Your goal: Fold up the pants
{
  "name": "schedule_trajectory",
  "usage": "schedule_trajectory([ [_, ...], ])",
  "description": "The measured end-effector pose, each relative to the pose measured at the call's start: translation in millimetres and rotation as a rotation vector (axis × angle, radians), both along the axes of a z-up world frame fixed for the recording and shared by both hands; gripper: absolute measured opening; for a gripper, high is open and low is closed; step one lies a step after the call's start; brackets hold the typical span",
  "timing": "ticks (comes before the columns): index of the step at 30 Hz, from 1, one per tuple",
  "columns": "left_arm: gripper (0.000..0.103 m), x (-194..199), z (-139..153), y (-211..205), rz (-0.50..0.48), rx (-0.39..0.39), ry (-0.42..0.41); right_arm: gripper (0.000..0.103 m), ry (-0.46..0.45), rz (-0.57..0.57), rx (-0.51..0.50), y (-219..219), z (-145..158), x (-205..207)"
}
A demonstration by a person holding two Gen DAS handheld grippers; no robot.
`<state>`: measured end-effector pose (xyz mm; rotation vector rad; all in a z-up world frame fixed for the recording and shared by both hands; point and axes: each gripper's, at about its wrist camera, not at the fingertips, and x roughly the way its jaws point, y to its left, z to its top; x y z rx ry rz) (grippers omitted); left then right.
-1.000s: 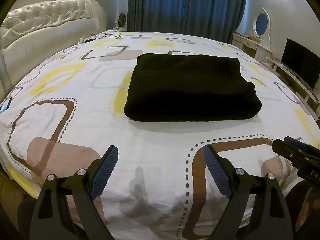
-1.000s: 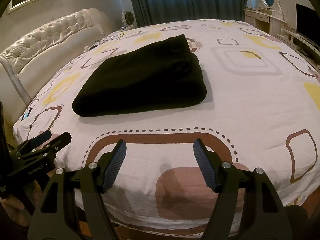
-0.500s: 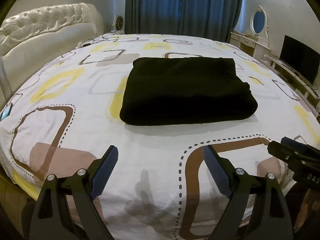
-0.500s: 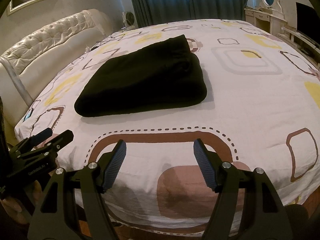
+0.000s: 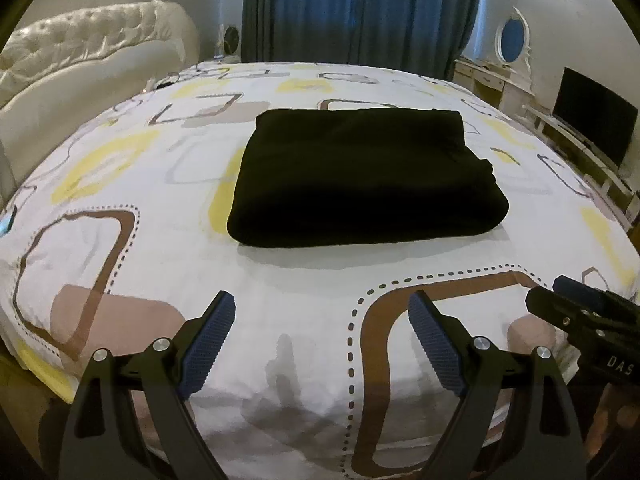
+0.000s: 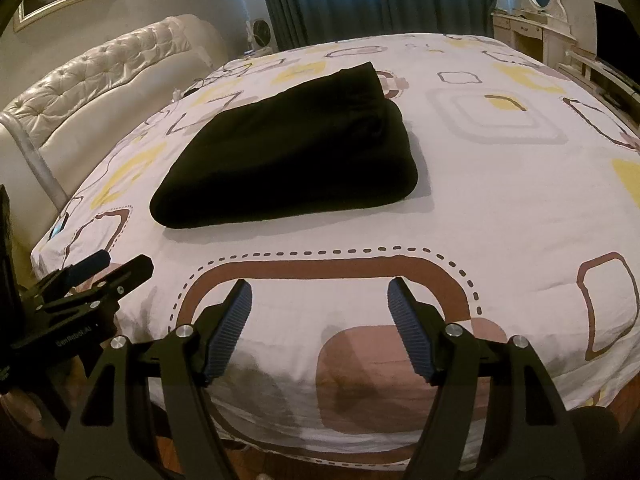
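Note:
The black pants [image 5: 364,176] lie folded into a flat rectangle in the middle of the patterned bedsheet [image 5: 132,280]. In the right wrist view they [image 6: 288,152] sit up and to the left. My left gripper [image 5: 322,314] is open and empty, held over the bed's near edge, well short of the pants. My right gripper [image 6: 320,300] is open and empty too, over the near edge. Each gripper shows at the side of the other's view: the right one [image 5: 560,304], the left one [image 6: 116,268].
A white tufted headboard [image 5: 80,64] runs along the left. Blue curtains [image 5: 360,12] hang behind the bed. A white dresser with an oval mirror [image 5: 512,40] and a dark TV screen [image 5: 592,120] stand at the right.
Both grippers have drifted slightly, so the pants sit a little lower and nearer in the left view. The pants have not moved; both grippers stay open.

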<state>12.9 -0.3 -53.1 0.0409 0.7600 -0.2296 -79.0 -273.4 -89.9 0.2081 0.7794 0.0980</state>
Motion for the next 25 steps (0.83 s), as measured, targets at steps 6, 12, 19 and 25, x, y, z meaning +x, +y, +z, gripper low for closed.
schedule_trajectory([
  [6, 0.087, 0.6, 0.3, -3.7, -0.008, 0.014, -0.004, 0.071, 0.005, 0.005, 0.000, 1.0, -2.3, 0.1],
  [12, 0.087, 2.9, 0.9, -2.6, 0.072, 0.073, -0.017, 0.071, 0.005, 0.005, 0.001, 0.1, -2.4, 0.3],
  [19, 0.087, 5.8, 3.4, 3.9, 0.063, 0.026, -0.005, 0.071, 0.003, 0.004, 0.001, -0.6, -2.6, 0.2],
  [25, 0.087, 3.6, 9.0, 3.1, 0.027, 0.003, -0.018, 0.071, -0.001, -0.008, 0.006, -5.5, -3.3, -1.0],
])
